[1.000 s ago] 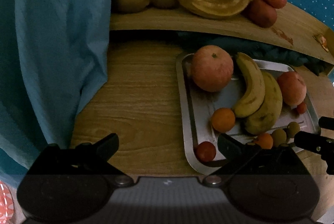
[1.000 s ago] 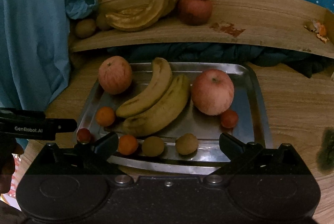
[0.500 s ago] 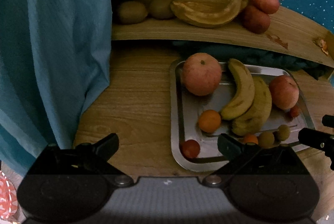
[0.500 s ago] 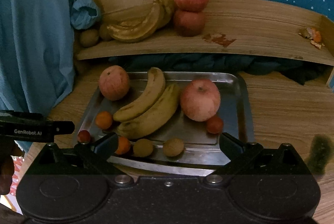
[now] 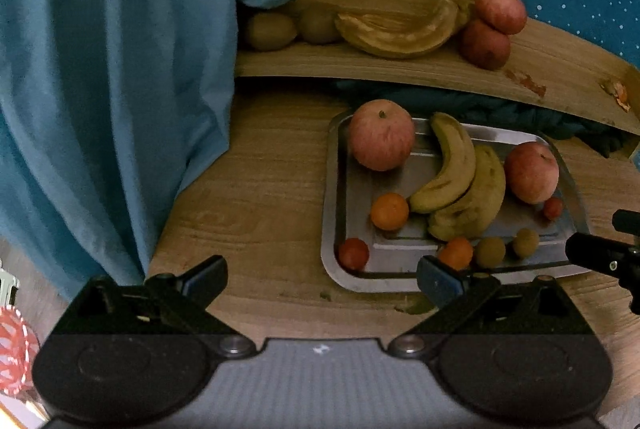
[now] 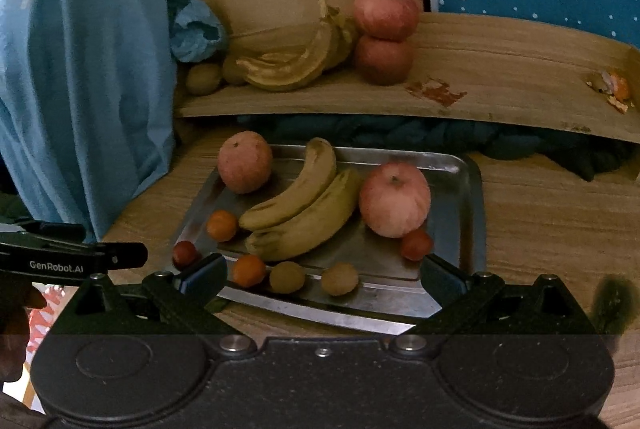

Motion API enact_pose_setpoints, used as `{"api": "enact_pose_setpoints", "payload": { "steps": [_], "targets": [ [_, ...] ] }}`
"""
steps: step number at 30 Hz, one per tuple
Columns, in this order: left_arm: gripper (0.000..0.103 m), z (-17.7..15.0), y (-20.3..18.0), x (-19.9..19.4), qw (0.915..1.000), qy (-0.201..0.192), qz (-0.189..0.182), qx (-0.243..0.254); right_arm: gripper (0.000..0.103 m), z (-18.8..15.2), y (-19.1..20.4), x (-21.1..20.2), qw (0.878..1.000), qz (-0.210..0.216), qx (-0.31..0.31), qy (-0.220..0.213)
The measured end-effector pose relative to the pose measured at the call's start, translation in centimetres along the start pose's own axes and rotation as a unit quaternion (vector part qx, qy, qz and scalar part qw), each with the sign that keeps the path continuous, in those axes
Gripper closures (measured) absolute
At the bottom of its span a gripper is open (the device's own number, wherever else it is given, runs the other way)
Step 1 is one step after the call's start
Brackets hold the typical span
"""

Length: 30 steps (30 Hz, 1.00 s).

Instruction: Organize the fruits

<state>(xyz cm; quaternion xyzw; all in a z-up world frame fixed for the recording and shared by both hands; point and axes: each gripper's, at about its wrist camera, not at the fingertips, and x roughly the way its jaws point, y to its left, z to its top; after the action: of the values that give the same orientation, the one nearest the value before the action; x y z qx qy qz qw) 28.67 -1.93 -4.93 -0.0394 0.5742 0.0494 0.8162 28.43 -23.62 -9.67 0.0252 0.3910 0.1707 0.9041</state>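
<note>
A metal tray on the wooden table holds two apples, two bananas, small oranges, small red fruits and two kiwis. On the raised wooden shelf behind lie stacked apples, a banana bunch and kiwis. My right gripper hangs open just before the tray's near edge, with nothing in it. My left gripper is open and empty over the table at the tray's near left corner.
A blue cloth hangs at the left. Dark fabric is bunched under the shelf behind the tray. Peel scraps lie on the shelf's right part. Bare table lies to the right of the tray.
Both grippers have drawn back and up from the tray, so tray and shelf look smaller and farther. Both stay open and empty. No fruit has moved.
</note>
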Motion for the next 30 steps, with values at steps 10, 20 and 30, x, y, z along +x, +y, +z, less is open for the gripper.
{"api": "enact_pose_setpoints", "payload": {
  "steps": [10, 20, 30],
  "targets": [
    [0.0, -1.5, -0.9, -2.4, 0.9995, -0.009, 0.02, -0.022, 0.001, -0.6, -0.8, -1.7, 1.0, 0.022, -0.014, -0.008],
    [0.0, -3.3, -2.3, -5.2, 0.9985, -0.019, 0.035, -0.038, 0.001, -1.9, -1.6, -4.6, 0.999, 0.036, -0.027, -0.022],
    [0.0, -5.2, -4.4, -7.9, 0.9977, -0.032, 0.045, -0.039, 0.001, -3.6, -2.4, -7.6, 0.998, 0.045, -0.033, -0.037]
  ]
}}
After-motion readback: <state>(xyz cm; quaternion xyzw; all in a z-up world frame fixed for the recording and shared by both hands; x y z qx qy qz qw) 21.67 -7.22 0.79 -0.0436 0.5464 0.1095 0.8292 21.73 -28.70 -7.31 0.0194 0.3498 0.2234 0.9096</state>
